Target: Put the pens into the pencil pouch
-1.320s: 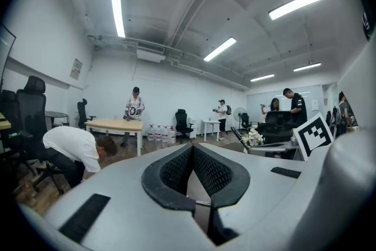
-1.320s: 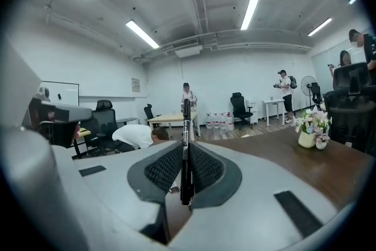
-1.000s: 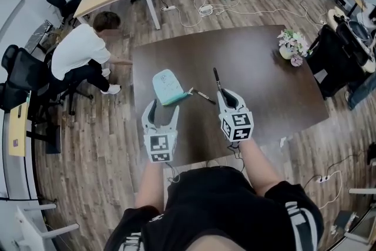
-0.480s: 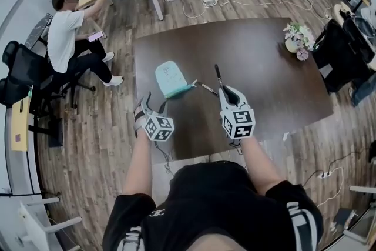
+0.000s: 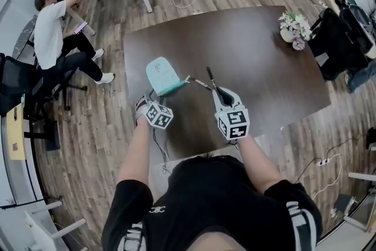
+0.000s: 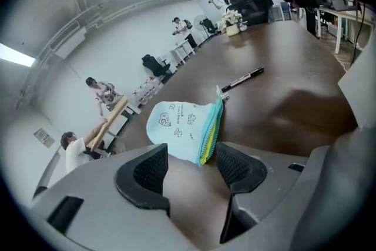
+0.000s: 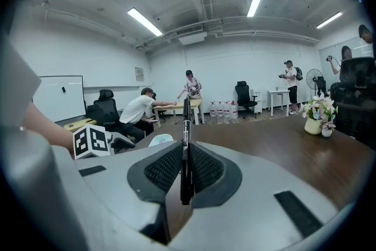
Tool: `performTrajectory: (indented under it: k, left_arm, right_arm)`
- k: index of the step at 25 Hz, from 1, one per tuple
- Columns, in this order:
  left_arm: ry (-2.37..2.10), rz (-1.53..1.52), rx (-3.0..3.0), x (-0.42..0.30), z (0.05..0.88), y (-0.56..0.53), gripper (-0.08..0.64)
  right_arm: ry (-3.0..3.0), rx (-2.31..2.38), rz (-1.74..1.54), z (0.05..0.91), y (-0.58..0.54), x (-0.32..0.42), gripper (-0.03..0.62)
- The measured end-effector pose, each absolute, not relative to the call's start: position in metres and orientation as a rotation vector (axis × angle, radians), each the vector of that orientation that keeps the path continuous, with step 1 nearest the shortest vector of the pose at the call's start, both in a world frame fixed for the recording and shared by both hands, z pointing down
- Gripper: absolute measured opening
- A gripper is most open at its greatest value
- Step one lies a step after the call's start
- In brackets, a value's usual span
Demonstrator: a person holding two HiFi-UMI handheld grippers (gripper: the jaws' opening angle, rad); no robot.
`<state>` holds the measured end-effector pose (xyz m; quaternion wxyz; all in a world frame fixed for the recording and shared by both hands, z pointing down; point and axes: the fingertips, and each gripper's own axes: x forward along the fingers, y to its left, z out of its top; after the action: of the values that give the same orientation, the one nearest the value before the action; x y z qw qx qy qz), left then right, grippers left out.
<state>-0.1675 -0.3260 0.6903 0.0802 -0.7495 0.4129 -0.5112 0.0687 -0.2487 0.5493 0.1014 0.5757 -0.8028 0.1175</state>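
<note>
We find the right gripper's [image 7: 185, 172] fingers [image 7: 207, 168] clamped on a black pen [image 7: 186, 126], the left gripper's [image 6: 191, 163] fingers [image 6: 144, 170] wide, just closing somewhat with nothing between them, short of the teal pencil pouch [image 6: 182, 129]; a second pen [image 6: 242, 80] lies on the table [image 6: 282, 56], so we judge both are yet to be stowed.

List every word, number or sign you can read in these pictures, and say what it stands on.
None legible.
Pencil pouch: small print beside doodles, too blurred to read.
Cubes on left gripper and right gripper: square code patterns, no letters.
Loose pen: any print too small.
</note>
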Motion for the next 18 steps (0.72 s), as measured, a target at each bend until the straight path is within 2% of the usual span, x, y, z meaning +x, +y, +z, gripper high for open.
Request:
performTrajectory:
  k: [8, 12, 18]
  left_arm:
    - [1.130, -1.632, -2.245, -0.157, 0.731, -0.349, 0.180]
    - [1.133, -1.646, -2.285, -0.157, 0.736, -0.353, 0.035]
    - [1.245, -1.553, -2.451, -0.157, 0.721, -0.357, 0.015]
  right_arm:
    - [-2.326, 1.679, 0.378, 0.568, -0.259, 0.072, 0.043]
    - [-2.313, 1.664, 0.398, 0.576, -0.264, 0.073, 0.043]
    - [-2.327, 1.606, 0.426, 0.586, -0.266, 0.061, 0.043]
